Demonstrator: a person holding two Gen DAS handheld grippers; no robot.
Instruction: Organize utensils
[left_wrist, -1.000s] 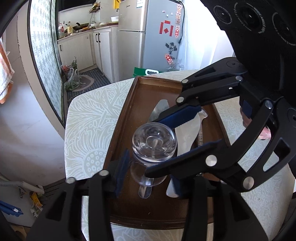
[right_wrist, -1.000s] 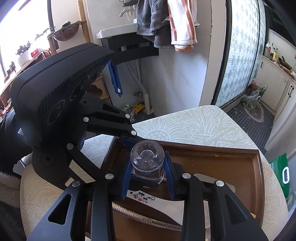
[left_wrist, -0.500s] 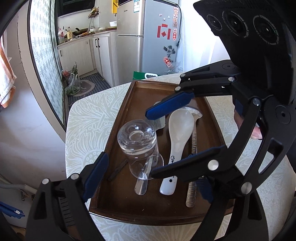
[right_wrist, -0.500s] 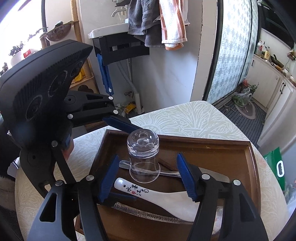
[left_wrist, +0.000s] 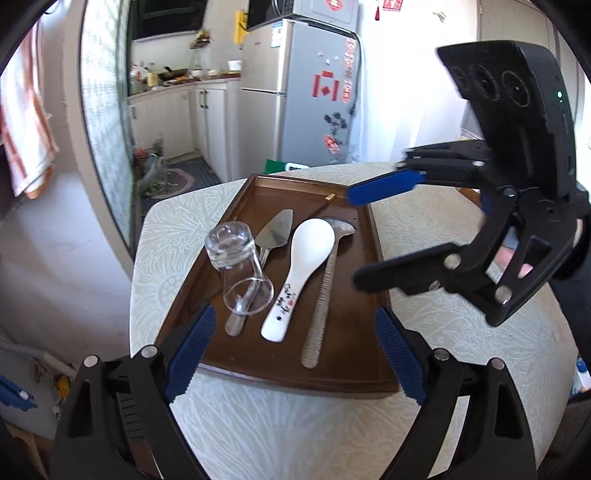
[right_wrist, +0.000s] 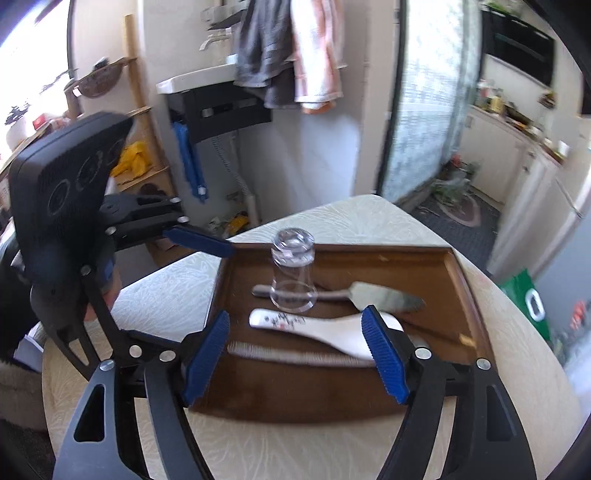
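Note:
A brown wooden tray (left_wrist: 340, 365) (right_wrist: 469, 291) lies on the patterned table. On it stands an upturned clear glass (left_wrist: 236, 269) (right_wrist: 293, 273), resting over the handle of a metal cake server (left_wrist: 275, 230) (right_wrist: 384, 297). Beside them lie a white ceramic spoon (left_wrist: 299, 273) (right_wrist: 328, 328) and a metal ladle with a ribbed handle (left_wrist: 323, 299) (right_wrist: 295, 352). A chopstick (left_wrist: 325, 203) lies at the tray's far end. My left gripper (left_wrist: 295, 354) is open and empty at the tray's near edge. My right gripper (right_wrist: 295, 354) is open and empty, back from the glass.
The round table with a pale leaf-patterned cloth (left_wrist: 461, 332) (right_wrist: 177, 291) holds the tray. A fridge (left_wrist: 317, 92) and kitchen cabinets (left_wrist: 207, 122) stand beyond. A sink with hanging towels (right_wrist: 288, 59) is on the other side.
My right gripper opened, let go of the upturned glass on the tray and drew back. My left gripper also pulled back from the glass and stands wide open.

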